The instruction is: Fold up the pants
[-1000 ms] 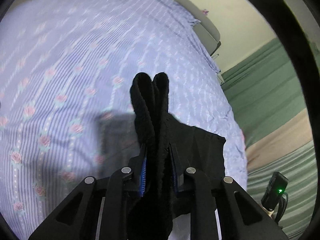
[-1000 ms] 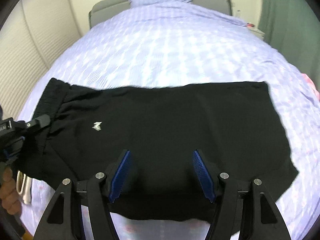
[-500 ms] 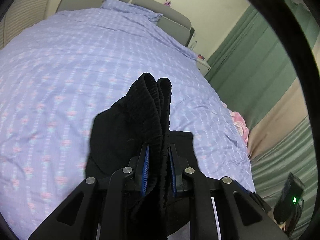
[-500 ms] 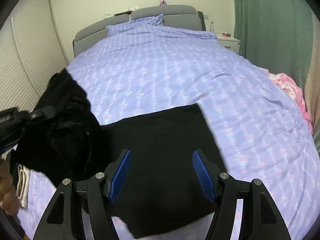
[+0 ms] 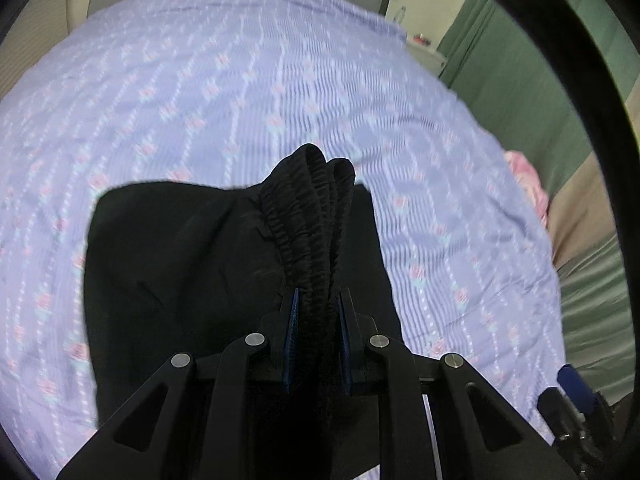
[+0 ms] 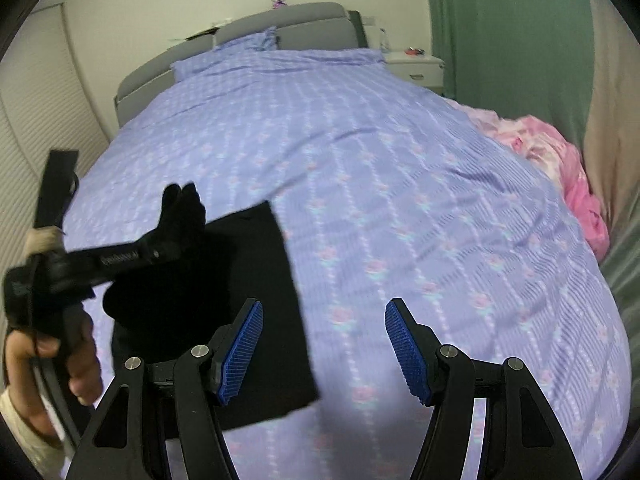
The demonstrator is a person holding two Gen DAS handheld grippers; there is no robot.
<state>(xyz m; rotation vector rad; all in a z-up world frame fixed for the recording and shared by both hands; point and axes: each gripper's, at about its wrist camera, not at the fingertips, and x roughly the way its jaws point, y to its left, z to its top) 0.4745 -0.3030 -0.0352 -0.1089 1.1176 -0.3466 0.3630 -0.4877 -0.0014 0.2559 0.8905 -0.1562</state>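
Observation:
Black pants (image 5: 192, 264) lie partly on the purple flowered bed, with one end lifted. My left gripper (image 5: 316, 312) is shut on the ribbed waistband (image 5: 308, 208), which sticks up between the blue pads. In the right wrist view the left gripper (image 6: 176, 236) holds that waistband above the flat black cloth (image 6: 264, 320). My right gripper (image 6: 324, 344) is open and empty, low over the bed beside the right edge of the pants.
The bed (image 6: 380, 184) has a grey headboard (image 6: 280, 28) and a pillow at the far end. Pink cloth (image 6: 560, 168) lies at the right edge of the bed. Green curtains (image 6: 500, 40) and a white nightstand (image 6: 416, 66) stand on the right.
My left gripper has carried the waistband to the right over the rest of the pants, doubling them. My right gripper has moved right, off the cloth, and stays open.

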